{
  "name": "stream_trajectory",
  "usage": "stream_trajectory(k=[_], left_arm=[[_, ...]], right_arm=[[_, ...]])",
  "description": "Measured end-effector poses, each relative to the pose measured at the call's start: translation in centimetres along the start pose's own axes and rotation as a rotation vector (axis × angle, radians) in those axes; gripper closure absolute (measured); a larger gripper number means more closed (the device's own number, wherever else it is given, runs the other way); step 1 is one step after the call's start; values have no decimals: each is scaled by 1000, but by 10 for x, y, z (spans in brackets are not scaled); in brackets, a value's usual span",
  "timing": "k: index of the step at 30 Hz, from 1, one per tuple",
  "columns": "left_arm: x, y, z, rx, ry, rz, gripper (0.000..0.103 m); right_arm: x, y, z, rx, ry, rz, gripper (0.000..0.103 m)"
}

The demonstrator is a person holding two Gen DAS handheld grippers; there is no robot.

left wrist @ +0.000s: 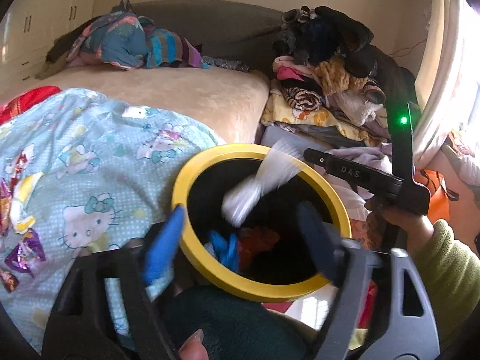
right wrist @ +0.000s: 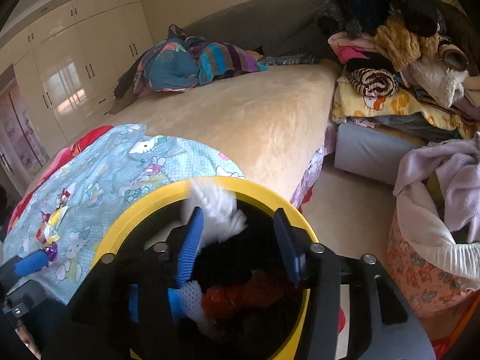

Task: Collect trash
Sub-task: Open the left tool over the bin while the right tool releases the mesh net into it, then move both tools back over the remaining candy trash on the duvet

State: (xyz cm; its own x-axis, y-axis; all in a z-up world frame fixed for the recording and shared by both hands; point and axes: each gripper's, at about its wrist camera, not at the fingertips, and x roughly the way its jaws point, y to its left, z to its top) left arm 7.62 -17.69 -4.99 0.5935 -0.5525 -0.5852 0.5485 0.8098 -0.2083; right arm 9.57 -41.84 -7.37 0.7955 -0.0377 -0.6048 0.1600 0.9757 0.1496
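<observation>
Your right gripper [right wrist: 237, 234] is right over the yellow bin [right wrist: 126, 225]. Its jaws are wide apart and hold nothing. A white crumpled piece of trash [right wrist: 219, 207] is blurry in the air between the fingers, just above the bin's mouth. I think it is dropping in. It is close to the far rim, so it could hit the rim and bounce out onto the bed [right wrist: 255, 120] or the floor [right wrist: 345, 225]. Keep the gripper over the middle of the bin until the piece is inside.

Your left gripper [left wrist: 240, 240] is open too, and it holds nothing. One blue finger is outside the bin's near rim and the dark finger is over the opening. If you push that way, you could tip the bin off the blanket edge and spill the blue and red trash [left wrist: 240, 246] already at the bottom.

More trash is waiting. Shiny candy wrappers [right wrist: 51, 231] lie on the light blue cat blanket [right wrist: 120, 165], near its left edge. They are thin and flat on soft cloth. When you go for them, the jaws could pinch the blanket too and drag it, and the other wrappers could slide off. Wrappers are also slippery and may slip out on the way to the bin.
</observation>
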Motion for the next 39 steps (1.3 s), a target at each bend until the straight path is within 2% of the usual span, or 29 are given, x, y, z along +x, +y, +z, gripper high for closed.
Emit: stream_trajectory(k=[1,5,11,16,23,39], left_arm=[[-3,1,0,-3,-8,5,10],[-13,7,2,-13,-33,40,10],[-28,17,4,-42,-70,70,10],[-39,29,8,-77,-96,98,10],[-54,45,12,-117,-129,139,10],[-90,78,12,-166,-209,265,10]], right_arm=[[0,1,0,4,-1,-2,48],[-4,7,1,9,-23,2,38],[-15,18,9,23,-68,29,30],[-23,31,14,26,-91,72,26],[-30,62,17,-37,-107,110,19],[-43,129,8,-164,-120,205,14]])
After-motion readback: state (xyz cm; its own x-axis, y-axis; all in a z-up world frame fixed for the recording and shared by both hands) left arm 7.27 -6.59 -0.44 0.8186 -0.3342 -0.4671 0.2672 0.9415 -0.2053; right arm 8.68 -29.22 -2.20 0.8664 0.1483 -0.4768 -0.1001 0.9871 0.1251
